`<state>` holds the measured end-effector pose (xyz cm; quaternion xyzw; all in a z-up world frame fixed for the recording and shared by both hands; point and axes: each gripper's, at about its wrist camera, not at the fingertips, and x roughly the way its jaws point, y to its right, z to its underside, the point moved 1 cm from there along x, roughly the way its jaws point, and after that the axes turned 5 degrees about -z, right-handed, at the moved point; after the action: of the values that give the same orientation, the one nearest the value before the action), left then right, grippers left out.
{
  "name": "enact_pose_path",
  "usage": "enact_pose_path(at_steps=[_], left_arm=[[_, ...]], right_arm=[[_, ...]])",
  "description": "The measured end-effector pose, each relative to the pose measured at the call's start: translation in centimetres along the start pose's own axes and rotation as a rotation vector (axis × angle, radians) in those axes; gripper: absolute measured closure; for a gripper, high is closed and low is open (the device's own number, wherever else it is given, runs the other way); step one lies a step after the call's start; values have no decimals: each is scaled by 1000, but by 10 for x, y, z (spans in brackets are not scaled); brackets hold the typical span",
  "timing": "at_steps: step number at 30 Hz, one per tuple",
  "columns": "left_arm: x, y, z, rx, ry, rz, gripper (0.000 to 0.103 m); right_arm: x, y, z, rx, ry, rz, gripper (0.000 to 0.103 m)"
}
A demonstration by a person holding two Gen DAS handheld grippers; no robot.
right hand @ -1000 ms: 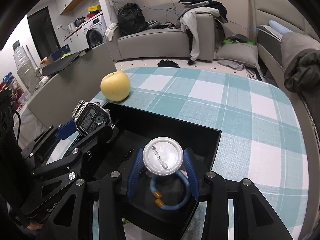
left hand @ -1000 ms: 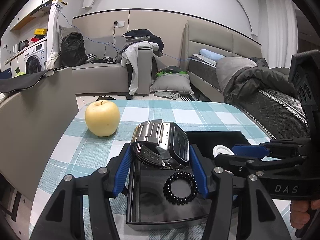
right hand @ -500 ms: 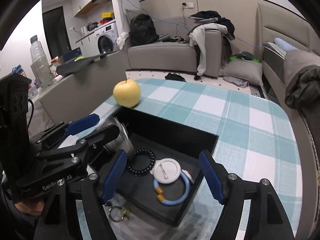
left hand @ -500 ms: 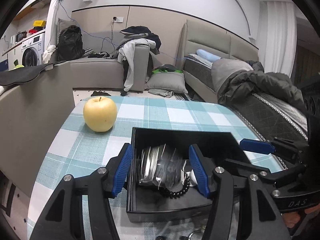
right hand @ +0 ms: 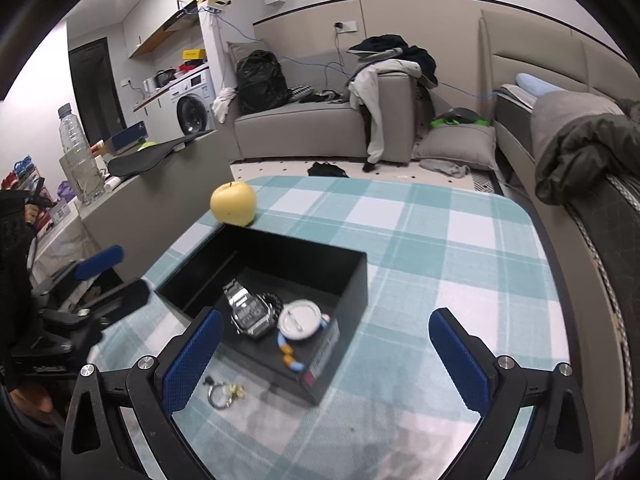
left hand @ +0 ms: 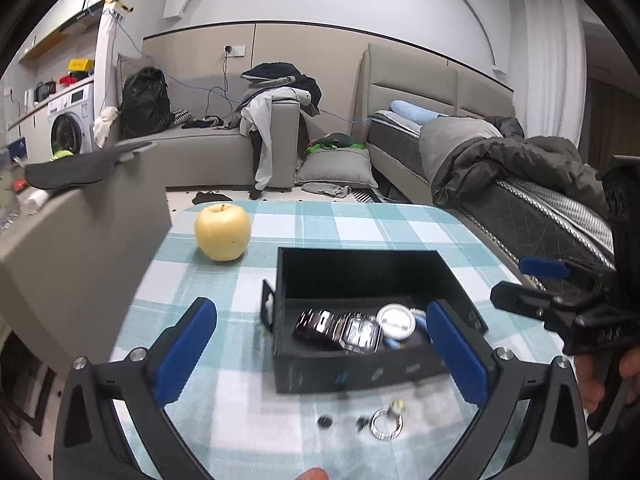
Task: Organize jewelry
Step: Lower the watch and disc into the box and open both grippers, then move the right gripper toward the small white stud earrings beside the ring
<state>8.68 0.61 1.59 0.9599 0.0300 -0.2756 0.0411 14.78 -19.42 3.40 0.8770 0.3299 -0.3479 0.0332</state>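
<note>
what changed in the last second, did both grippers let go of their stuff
Yes. The left gripper let go of the silver watch, which now lies in the black box. The right gripper released the white round badge, also in the box, on the blue ring. Both jaws are opening, nothing between them, and both pulled back. The yellow apple and the small ring on the cloth stayed put.

One black box (right hand: 348, 276), one watch (right hand: 252, 314), one round badge (right hand: 300, 320), one apple (right hand: 234, 203), one ring (right hand: 219, 396).
</note>
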Motion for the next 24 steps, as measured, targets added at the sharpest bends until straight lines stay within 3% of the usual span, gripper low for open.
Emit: enact_pose_path(at_steps=[8, 14, 24], left_arm=[[-12, -14, 10, -38, -29, -12, 1], [-9, -21, 24, -39, -66, -42, 1], [-3, -26, 44, -47, -141, -40, 1]], right_arm=[[-16, -6, 19, 47, -42, -18, 0], [-24, -16, 33, 15, -52, -9, 0], [-3, -2, 56, 46, -108, 46, 0]])
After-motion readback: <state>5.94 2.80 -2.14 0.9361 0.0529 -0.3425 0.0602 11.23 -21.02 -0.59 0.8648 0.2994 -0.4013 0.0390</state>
